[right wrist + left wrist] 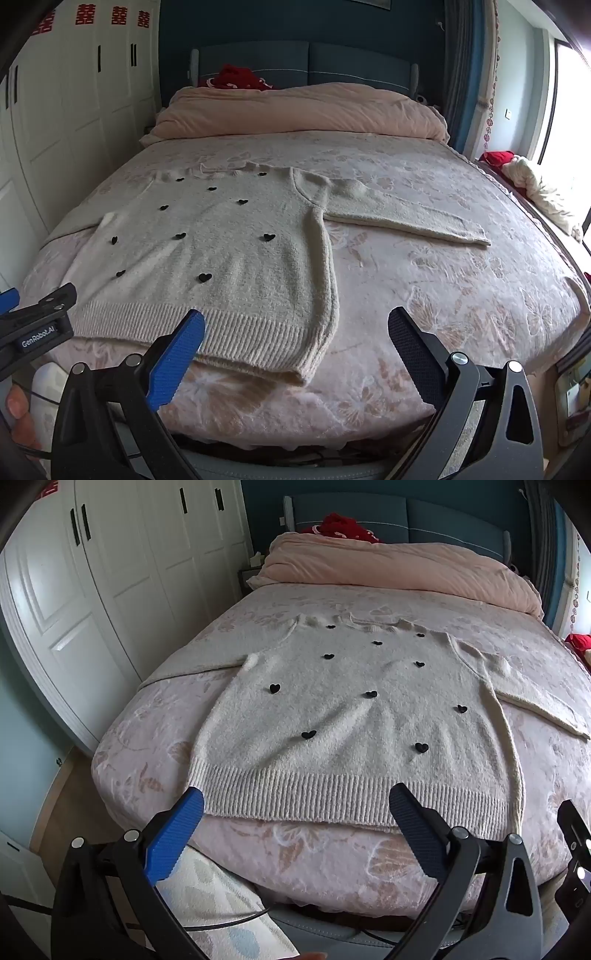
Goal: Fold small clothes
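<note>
Sweater (332, 716) lies flat, face up, on the bed (332, 860), hem toward you at 6 o'clock, neck at 12, black hearts across the front. One sleeve (406, 221) runs out toward 3 o'clock in the right view; the other sleeve (192, 664) goes off toward 9 in the left view. Nothing looks folded yet, so I'd call this the start. Your left gripper (295, 812) hovers over the ribbed hem (295, 794), fingers fully apart, nothing between them. Your right gripper (295, 332) sits over the hem's right corner, fingers also wide apart and empty. Suggested: take the sleeves first. Right goes to the cuff near 3 o'clock, pinch only the knit, lift low and lay it across the chest toward 9. Mirror with left. Then grab both hem corners together and carry them up toward 12, keeping them level so the fold line stays straight. The knit looks thick and fuzzy, so it should hold a pinch well, but it may drag on the coverlet; lift before you move. The coverlet is soft and patterned, likely to bunch if you dig in, so stay shallow. Room: rolled pink quilt (295, 110) at 12, blue headboard behind, white wardrobe (92, 609) at 9, window at 3.
</note>
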`<state>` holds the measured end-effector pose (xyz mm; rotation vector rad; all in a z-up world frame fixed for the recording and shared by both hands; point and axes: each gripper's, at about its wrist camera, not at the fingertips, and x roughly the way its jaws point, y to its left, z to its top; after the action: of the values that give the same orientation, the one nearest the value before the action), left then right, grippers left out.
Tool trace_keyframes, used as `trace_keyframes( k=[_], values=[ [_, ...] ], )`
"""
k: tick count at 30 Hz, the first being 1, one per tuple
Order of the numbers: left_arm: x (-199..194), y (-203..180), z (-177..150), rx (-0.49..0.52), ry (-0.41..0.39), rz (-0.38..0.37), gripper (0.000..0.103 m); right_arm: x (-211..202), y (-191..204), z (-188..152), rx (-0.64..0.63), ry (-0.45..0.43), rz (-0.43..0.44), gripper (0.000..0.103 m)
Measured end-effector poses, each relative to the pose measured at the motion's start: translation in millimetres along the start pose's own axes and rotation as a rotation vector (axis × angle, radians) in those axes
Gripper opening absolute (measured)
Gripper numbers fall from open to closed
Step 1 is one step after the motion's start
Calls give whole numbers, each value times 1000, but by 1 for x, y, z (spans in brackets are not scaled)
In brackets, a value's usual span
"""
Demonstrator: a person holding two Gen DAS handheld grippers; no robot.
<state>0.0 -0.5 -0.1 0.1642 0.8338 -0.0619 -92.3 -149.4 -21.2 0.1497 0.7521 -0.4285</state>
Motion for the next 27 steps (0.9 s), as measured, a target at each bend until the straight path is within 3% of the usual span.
trace_keyframes(
  k=[27],
  values=[
    [0,-6,-4,20,-4,-2,98,1,2,-3,-12,2,8,98]
  ],
)
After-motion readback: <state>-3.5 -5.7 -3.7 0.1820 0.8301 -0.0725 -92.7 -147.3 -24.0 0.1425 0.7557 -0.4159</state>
